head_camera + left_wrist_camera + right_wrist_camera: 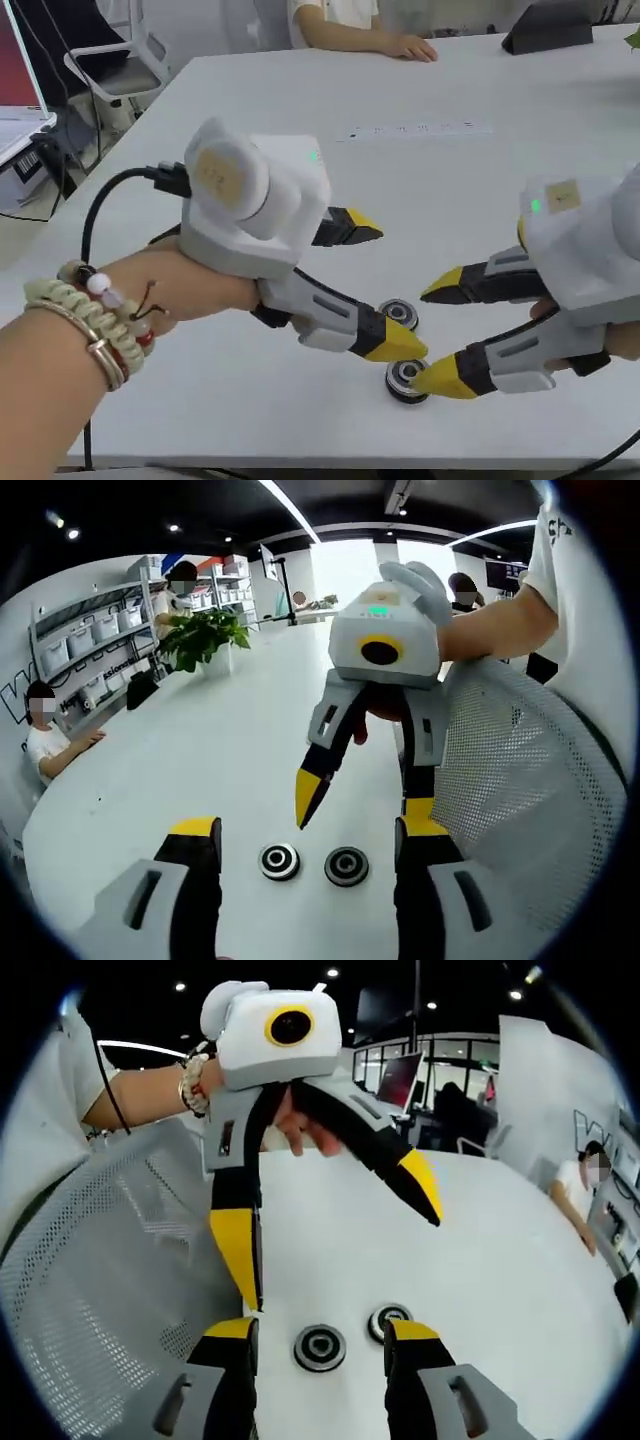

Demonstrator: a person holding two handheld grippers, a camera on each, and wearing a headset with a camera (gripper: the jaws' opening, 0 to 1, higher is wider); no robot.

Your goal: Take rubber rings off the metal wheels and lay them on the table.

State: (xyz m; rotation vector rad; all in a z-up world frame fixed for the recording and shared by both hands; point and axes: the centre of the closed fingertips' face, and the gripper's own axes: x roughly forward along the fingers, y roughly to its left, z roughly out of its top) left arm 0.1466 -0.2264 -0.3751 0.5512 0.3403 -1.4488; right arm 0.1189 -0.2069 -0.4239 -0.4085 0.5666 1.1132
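White table [480, 180] with wheels [403, 314] part-hidden behind yellow tips; left gripper [390, 288] at 9 o'clock, right gripper [425, 336] at 3, both spread wide; person [345, 35] at 12, cropped.

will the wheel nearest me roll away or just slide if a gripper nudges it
The near wheel lies flat on the smooth white table, so it would likely slide rather than roll. It looks like metal, so probably heavy for its size. Its dark rubber ring may add some grip.
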